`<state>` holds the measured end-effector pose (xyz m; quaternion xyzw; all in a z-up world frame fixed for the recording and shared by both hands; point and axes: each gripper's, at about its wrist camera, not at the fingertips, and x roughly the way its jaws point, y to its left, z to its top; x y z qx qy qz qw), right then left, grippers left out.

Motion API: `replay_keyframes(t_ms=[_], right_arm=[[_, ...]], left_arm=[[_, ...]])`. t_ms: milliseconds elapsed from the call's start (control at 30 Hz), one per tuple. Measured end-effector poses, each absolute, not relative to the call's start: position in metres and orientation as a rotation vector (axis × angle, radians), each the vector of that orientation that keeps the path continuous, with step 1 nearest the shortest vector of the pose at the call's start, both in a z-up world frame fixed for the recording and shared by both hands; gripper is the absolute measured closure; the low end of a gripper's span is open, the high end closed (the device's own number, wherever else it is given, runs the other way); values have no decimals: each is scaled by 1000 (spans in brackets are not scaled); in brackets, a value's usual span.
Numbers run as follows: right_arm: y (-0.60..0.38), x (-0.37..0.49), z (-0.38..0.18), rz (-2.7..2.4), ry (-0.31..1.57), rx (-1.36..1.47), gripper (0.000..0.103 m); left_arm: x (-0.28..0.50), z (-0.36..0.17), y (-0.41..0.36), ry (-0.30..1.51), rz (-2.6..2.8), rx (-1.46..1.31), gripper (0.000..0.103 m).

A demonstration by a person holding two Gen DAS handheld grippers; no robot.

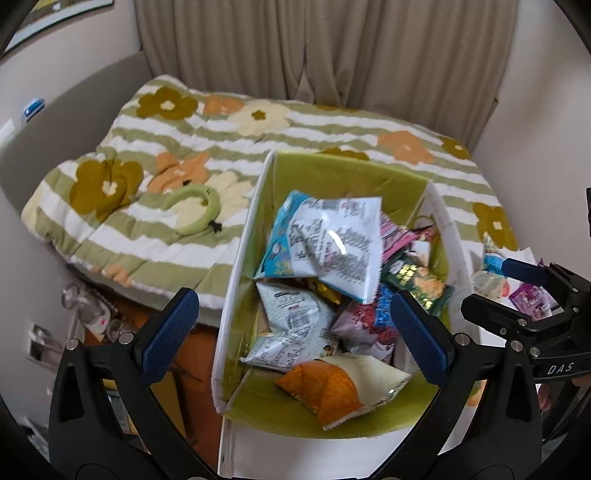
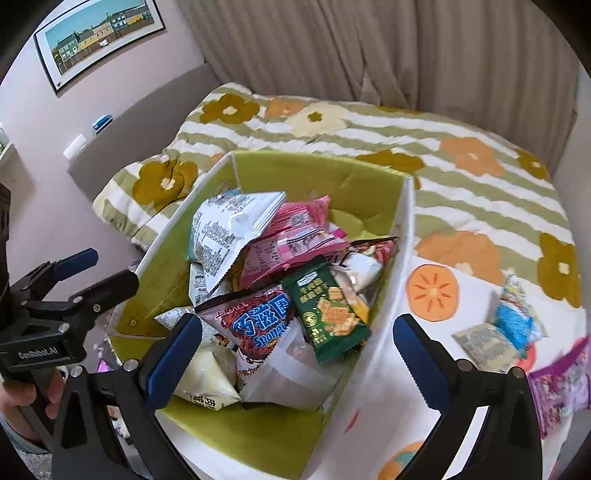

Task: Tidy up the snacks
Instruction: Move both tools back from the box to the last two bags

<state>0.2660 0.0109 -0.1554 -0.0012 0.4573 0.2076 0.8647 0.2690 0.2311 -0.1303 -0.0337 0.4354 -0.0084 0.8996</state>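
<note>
A fabric storage box (image 1: 236,280) with white outside and green lining (image 2: 332,181) sits on the bed, filled with several snack packets. A white packet (image 1: 340,243) lies on top, an orange and cream packet (image 1: 332,387) at the near end, a green cracker packet (image 2: 332,317) and a pink packet (image 2: 295,236) among them. My left gripper (image 1: 295,336) is open and empty above the box. My right gripper (image 2: 299,354) is open and empty over the box's right wall. Loose packets lie on the bed to the right: blue (image 2: 515,325), beige (image 2: 484,347), purple (image 2: 561,387).
The bed carries a green-striped flowered quilt (image 1: 184,192) with a green headband (image 1: 195,210) on it. Curtains (image 1: 314,48) hang behind. A framed picture (image 2: 99,33) is on the left wall. Clutter lies on the floor at left (image 1: 88,314).
</note>
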Motion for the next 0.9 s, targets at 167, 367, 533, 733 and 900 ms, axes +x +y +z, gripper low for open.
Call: replay_keyframes(t_ms=[167,367,533,733,900], right_arm=[[-3,240,-136,343,882,-3,0],[-34,210,-120,194,829,38,0],[-74,183,-111,55,798,89,0],[-131,158,-108,-144,772,145,0],[-180,147,-115,-256,761,215,0]], left_arm=[[257,-116,217,857,-79,-48,0],[251,-102,186,821,-197,-25,0],[250,-97,146,800,-325,1,0],[257,-95,81,797,-461,42,0],[273,-103,19,820,-539,103,0]])
